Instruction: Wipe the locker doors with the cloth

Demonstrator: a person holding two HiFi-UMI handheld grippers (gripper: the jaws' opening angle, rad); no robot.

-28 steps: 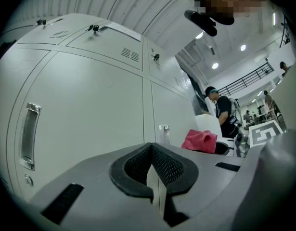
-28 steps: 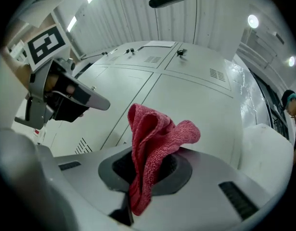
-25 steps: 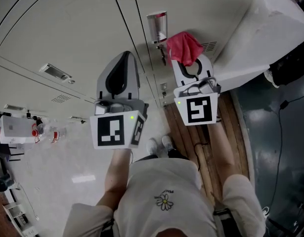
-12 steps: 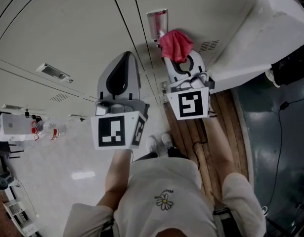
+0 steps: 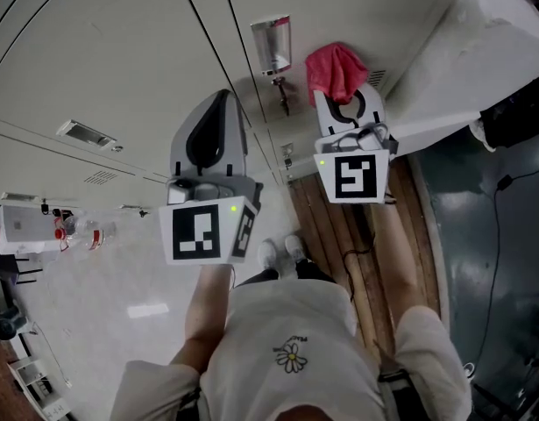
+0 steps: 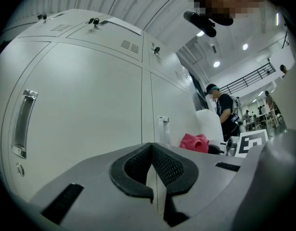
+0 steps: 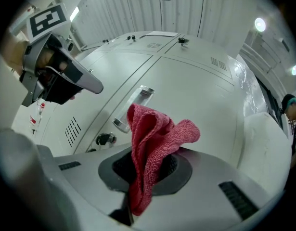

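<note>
Two grippers were held up in front of the pale locker doors point(image 5: 120, 51) at this moment. My right gripper point(image 5: 346, 103) had its jaws closed on the red cloth point(image 5: 335, 67). In the right gripper view the cloth stood up out of the dark pads as a folded bunch, and one loose end hung down between them. The cloth was close to the door, just beside a metal handle point(image 5: 273, 46) and a small lock point(image 7: 105, 139), but I could not tell if it really touched the surface. My left gripper point(image 5: 222, 102) was to the left and a little lower, apart from the cloth. In the left gripper view its jaws were pressed together at the tips and held nothing, and the seam between two doors ran straight behind them. On the floor below I saw wooden planks point(image 5: 339, 226) under my right arm.
</note>
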